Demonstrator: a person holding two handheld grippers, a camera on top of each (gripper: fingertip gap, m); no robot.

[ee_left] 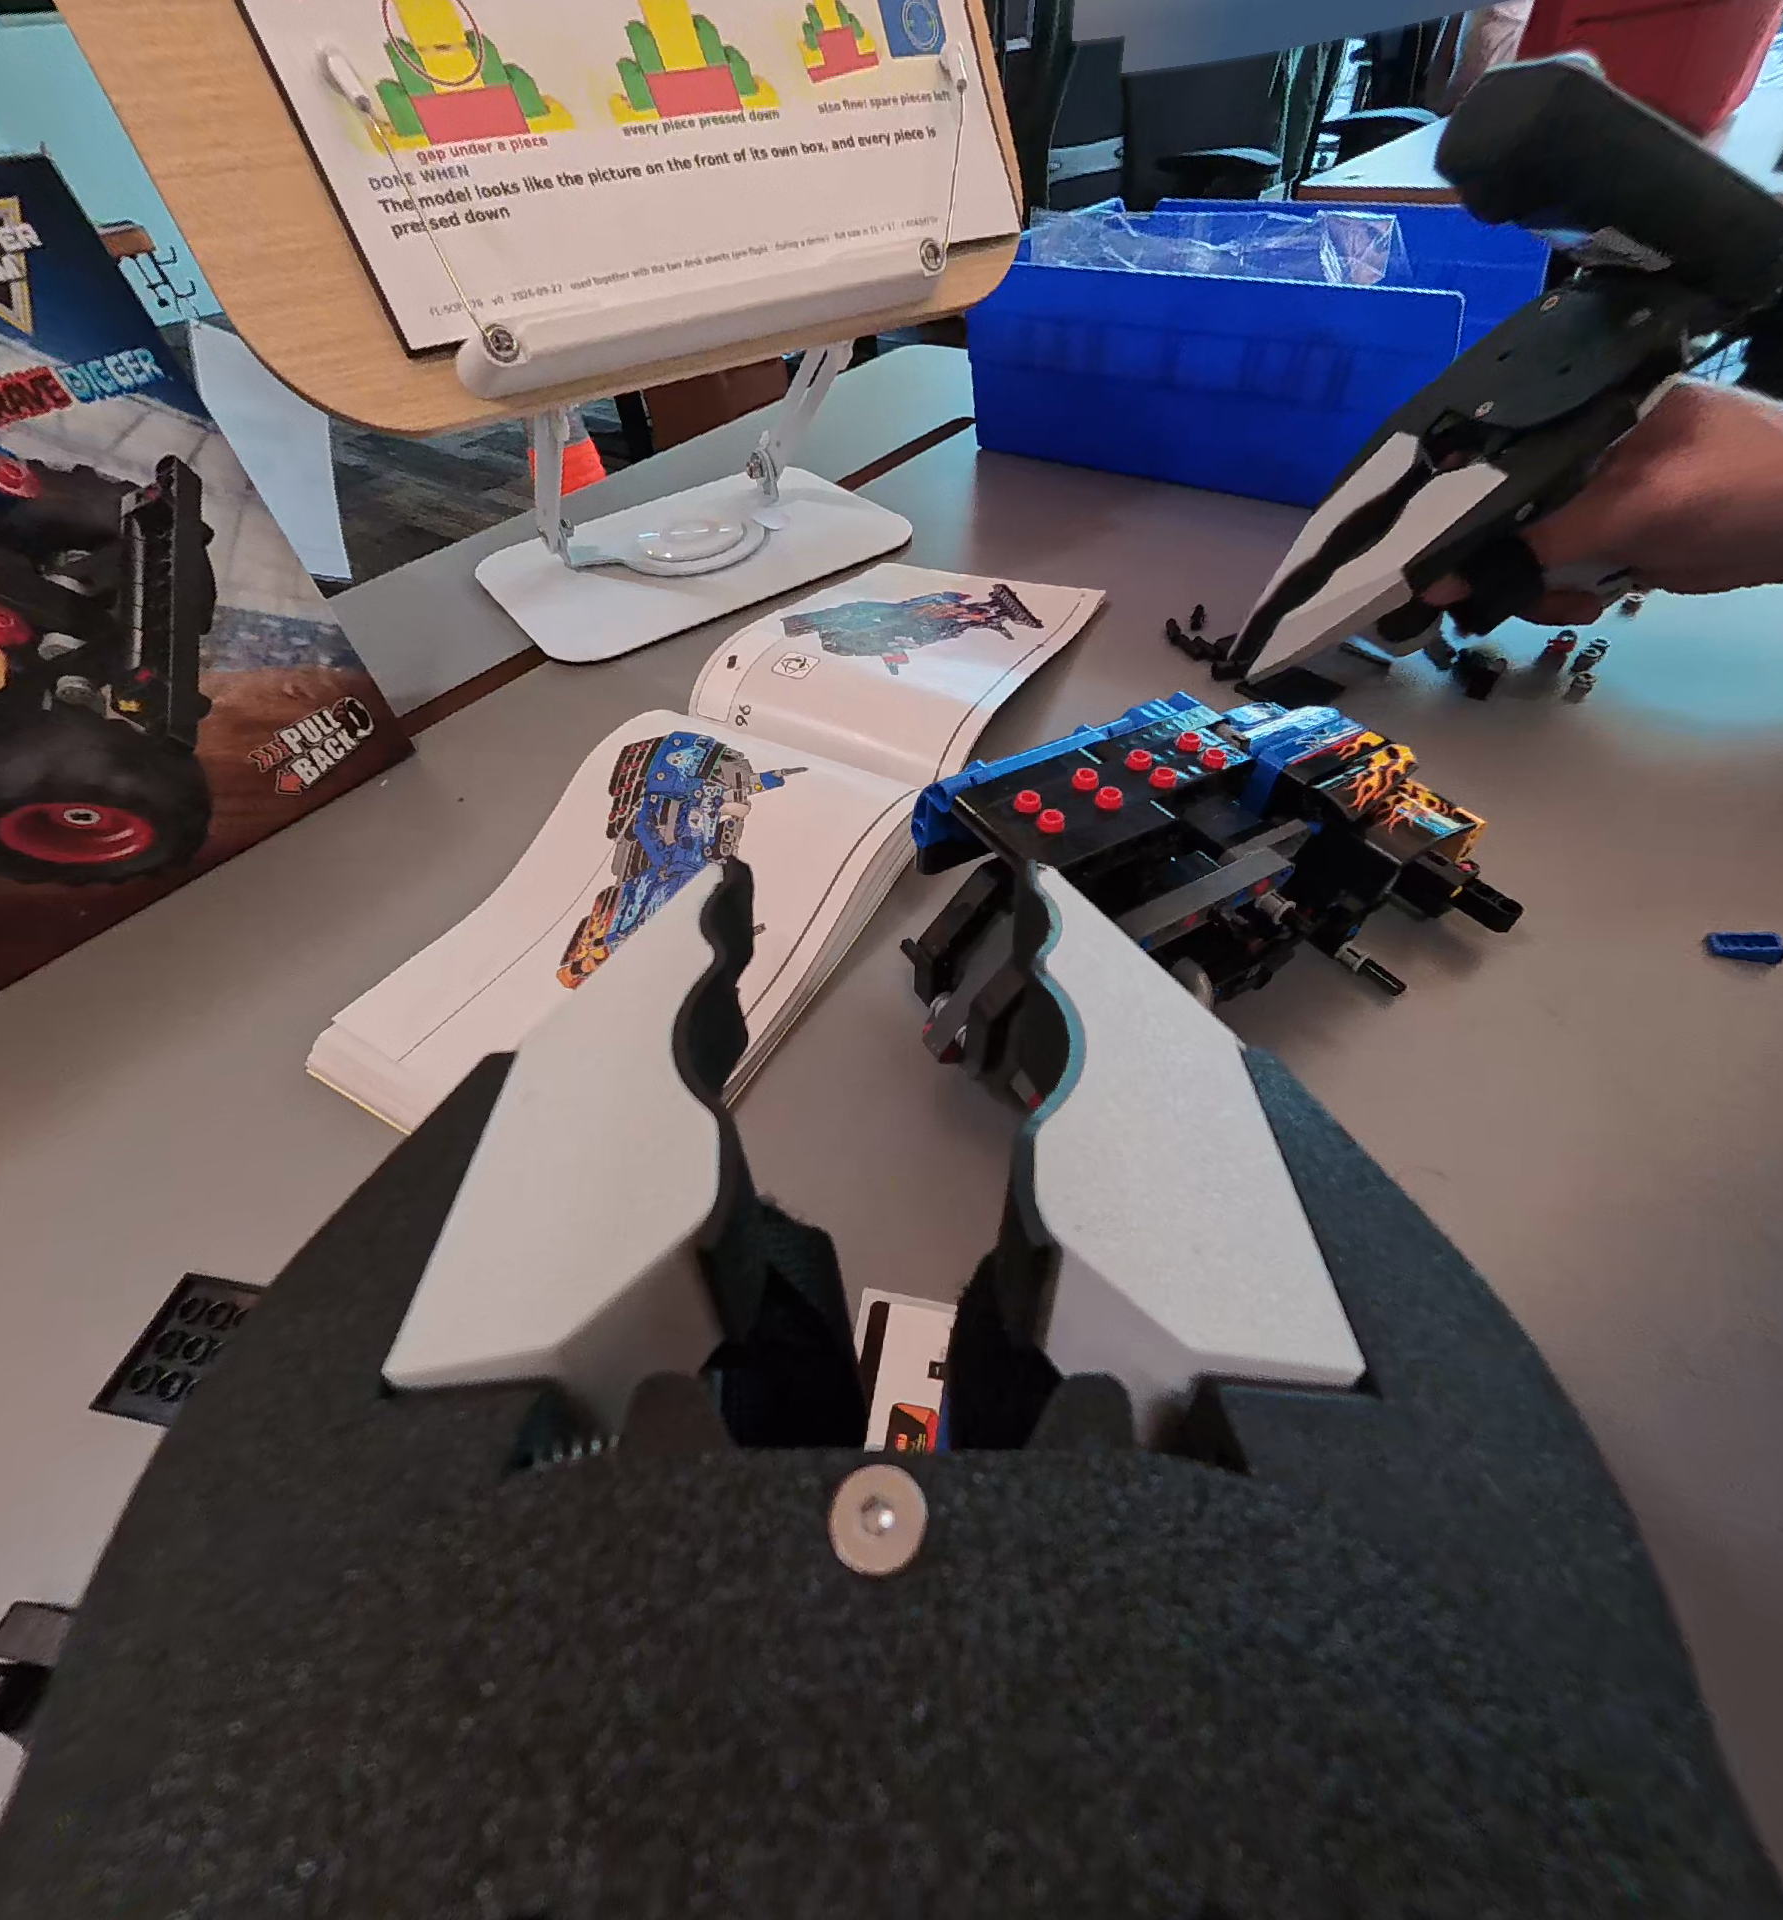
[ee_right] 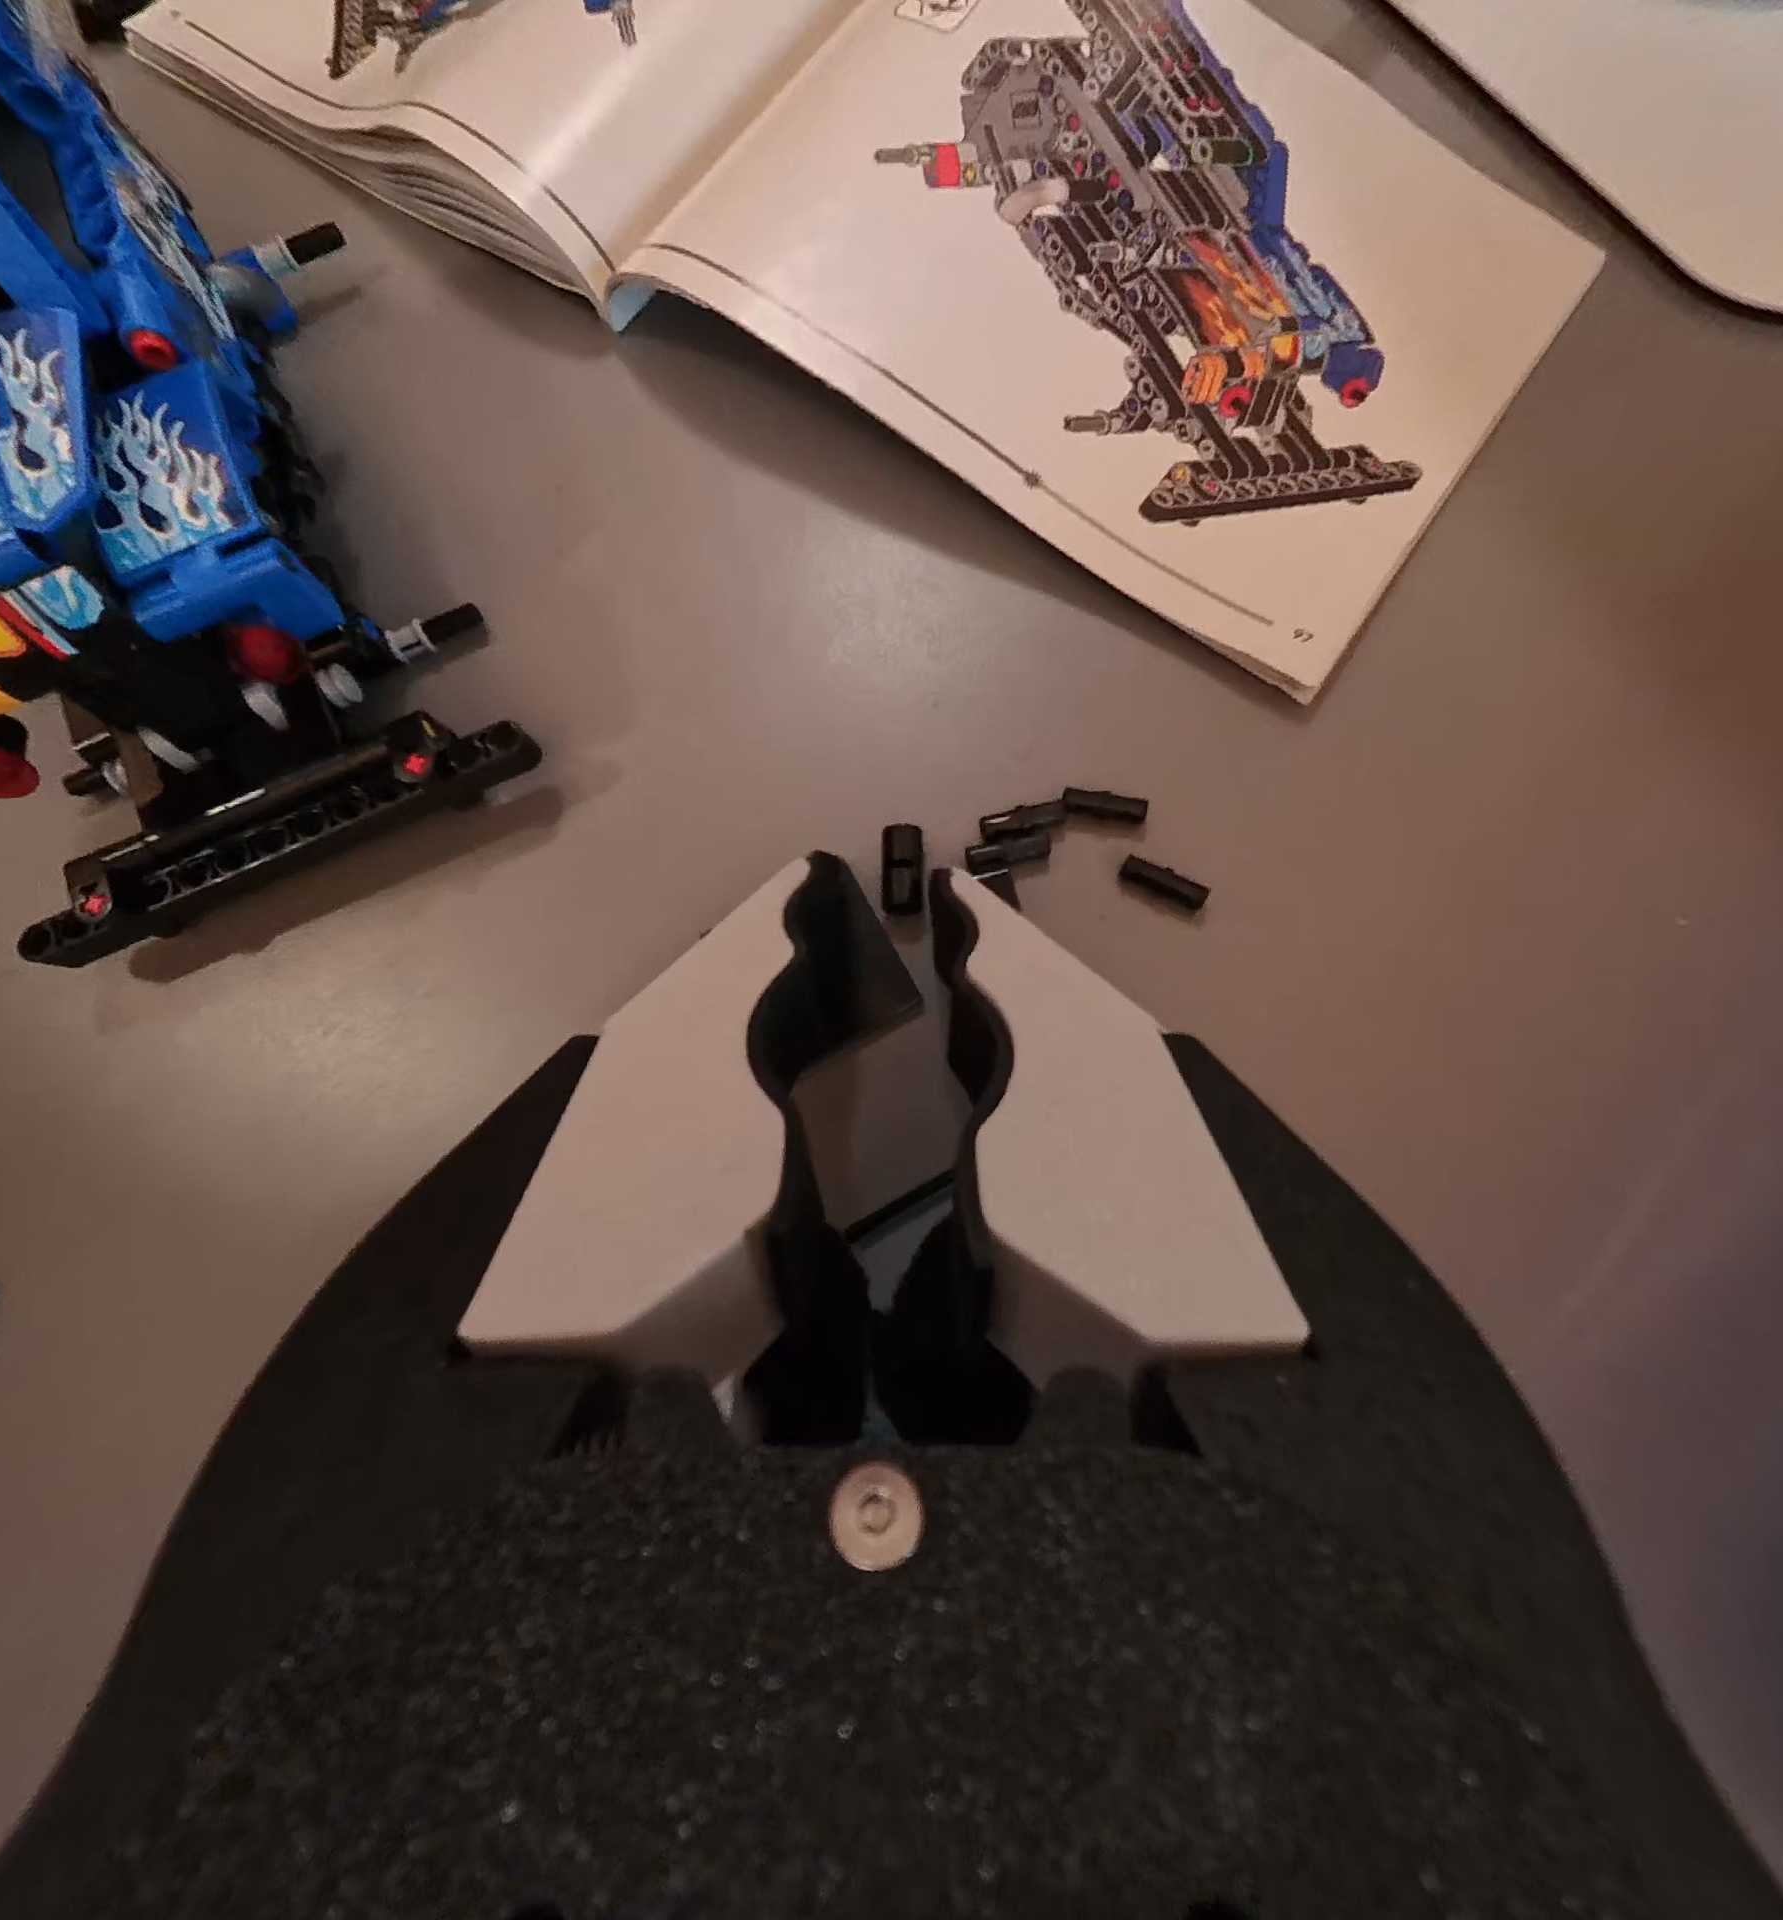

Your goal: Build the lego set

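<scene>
Left of the open instruction booklet point(ee_left: 762, 831) leans the set's box point(ee_left: 87, 582). The left gripper point(ee_left: 876, 914) hovers over the booklet's near edge, its fingers spread wide with nothing between them. Just right of the booklet, touching its pages, lies the half-built truck point(ee_left: 1219, 831) on its side on the grey table point(ee_left: 1489, 1195). Farther right of the booklet, the right gripper point(ee_right: 882, 883) tips down to a cluster of small black pins point(ee_right: 1063, 842), fingers nearly together, one pin point(ee_right: 902, 883) at the tips; whether it is gripped I cannot tell.
</scene>
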